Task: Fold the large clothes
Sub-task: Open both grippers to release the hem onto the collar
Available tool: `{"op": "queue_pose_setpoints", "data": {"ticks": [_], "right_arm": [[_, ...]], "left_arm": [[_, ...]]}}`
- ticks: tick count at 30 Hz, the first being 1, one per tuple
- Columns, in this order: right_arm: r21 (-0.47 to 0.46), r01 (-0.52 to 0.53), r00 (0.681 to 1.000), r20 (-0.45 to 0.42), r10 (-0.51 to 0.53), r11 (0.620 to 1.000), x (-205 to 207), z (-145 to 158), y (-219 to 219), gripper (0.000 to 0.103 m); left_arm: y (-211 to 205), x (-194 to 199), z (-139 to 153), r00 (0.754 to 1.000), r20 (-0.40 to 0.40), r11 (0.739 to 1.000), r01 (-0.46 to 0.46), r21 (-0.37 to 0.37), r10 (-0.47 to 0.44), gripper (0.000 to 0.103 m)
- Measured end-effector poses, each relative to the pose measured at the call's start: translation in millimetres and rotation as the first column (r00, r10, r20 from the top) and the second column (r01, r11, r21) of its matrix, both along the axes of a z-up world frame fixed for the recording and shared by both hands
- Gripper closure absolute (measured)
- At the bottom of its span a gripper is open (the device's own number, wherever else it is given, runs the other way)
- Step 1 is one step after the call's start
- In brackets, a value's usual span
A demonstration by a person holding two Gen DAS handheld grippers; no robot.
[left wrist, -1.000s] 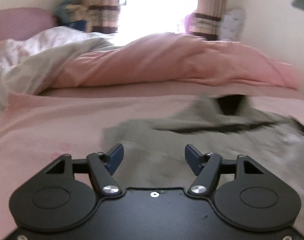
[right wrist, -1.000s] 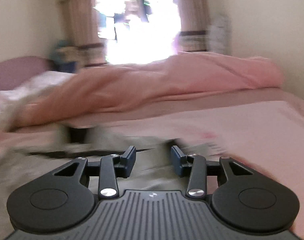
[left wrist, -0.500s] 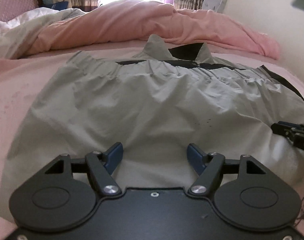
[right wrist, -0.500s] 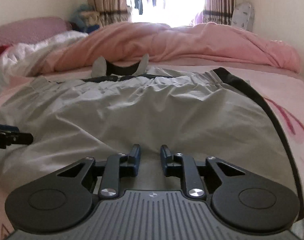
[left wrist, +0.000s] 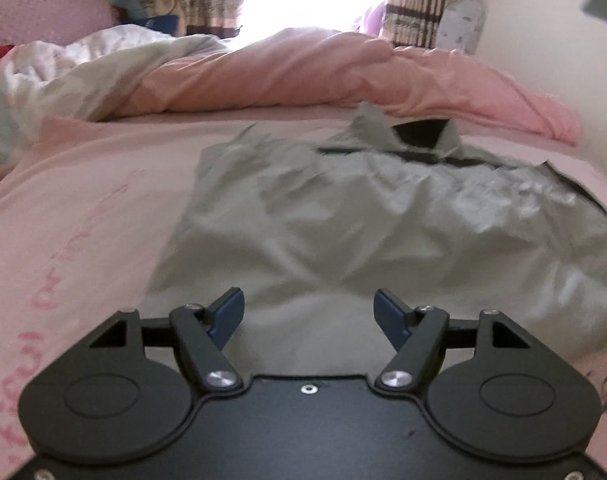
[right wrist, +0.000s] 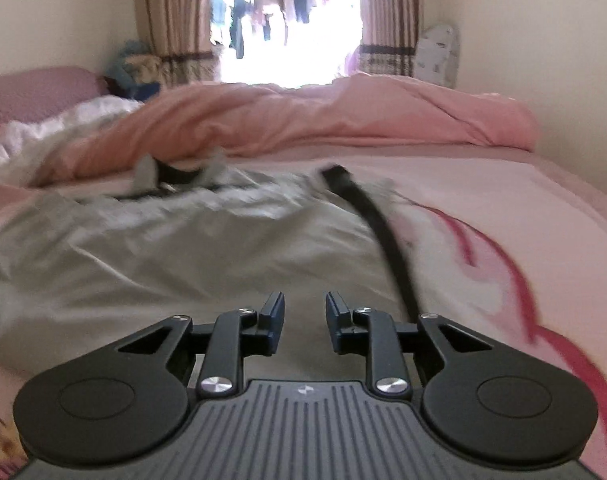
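A light grey garment (left wrist: 363, 232) with a black collar (left wrist: 419, 134) lies spread and rumpled on the pink bed sheet (left wrist: 83, 220). My left gripper (left wrist: 309, 300) is open over the garment's near left part, with only fabric below its blue pads. In the right wrist view the same garment (right wrist: 183, 256) shows a black trim strip (right wrist: 383, 232) along its right edge. My right gripper (right wrist: 305, 300) hovers over the near edge just left of that strip. Its jaws are opening, with a narrow gap and nothing pinched between them.
A bunched pink duvet (left wrist: 303, 72) runs across the far side of the bed, with a pale floral quilt (left wrist: 63, 68) at the far left. Behind are curtains and a bright window (right wrist: 287, 20). A wall (right wrist: 543, 60) closes the right side. Printed sheet (right wrist: 523, 208) lies right of the garment.
The garment dropped from a blurred heap to lying flat. Both views have since drawn back, and the garment sits further right in the left view. The right jaws narrowed, then widened again.
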State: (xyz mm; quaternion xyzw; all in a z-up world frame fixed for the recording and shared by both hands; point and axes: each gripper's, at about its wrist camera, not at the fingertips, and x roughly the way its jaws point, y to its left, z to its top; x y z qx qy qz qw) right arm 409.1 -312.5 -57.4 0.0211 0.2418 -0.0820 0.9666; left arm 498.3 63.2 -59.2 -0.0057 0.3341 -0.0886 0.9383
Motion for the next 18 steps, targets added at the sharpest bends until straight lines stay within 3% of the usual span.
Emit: {"op": "queue_pose_setpoints", "data": {"ticks": [3,7,11,13,15,18], "right_arm": [[0.001,0.028,0.999,-0.033,-0.028,1.000,0,-17,-10,0.074],[0.007,0.044,0.999,-0.022,-0.044,0.999,0,-24,-14,0.074],[-0.017,0.077,0.996,-0.052,-0.078,0.997,5,-13,-7,0.074],[-0.010,0.084,0.996,-0.018,-0.084,0.996,3,-3,6,0.073],[0.018,-0.003,0.999,0.040,0.002,1.000,-2,10,29,0.073],[0.013,-0.130,0.989,0.069,0.129,0.991,-2,19,74,0.073]], "left_arm": [[9,-2,-18,0.999,-0.036,0.999,-0.030,0.028,0.031,0.029],[22,-4,-35,0.999,-0.015,0.999,-0.032,-0.016,0.032,0.022],[22,-2,-27,0.997,-0.040,0.998,-0.064,-0.019,0.063,0.025],[17,-4,-15,0.996,-0.042,0.996,-0.077,-0.044,0.075,0.025],[6,-12,-2,0.999,-0.020,0.996,-0.052,-0.075,0.050,0.025],[-26,-22,9,1.000,0.013,0.998,0.009,-0.066,-0.008,0.025]]}}
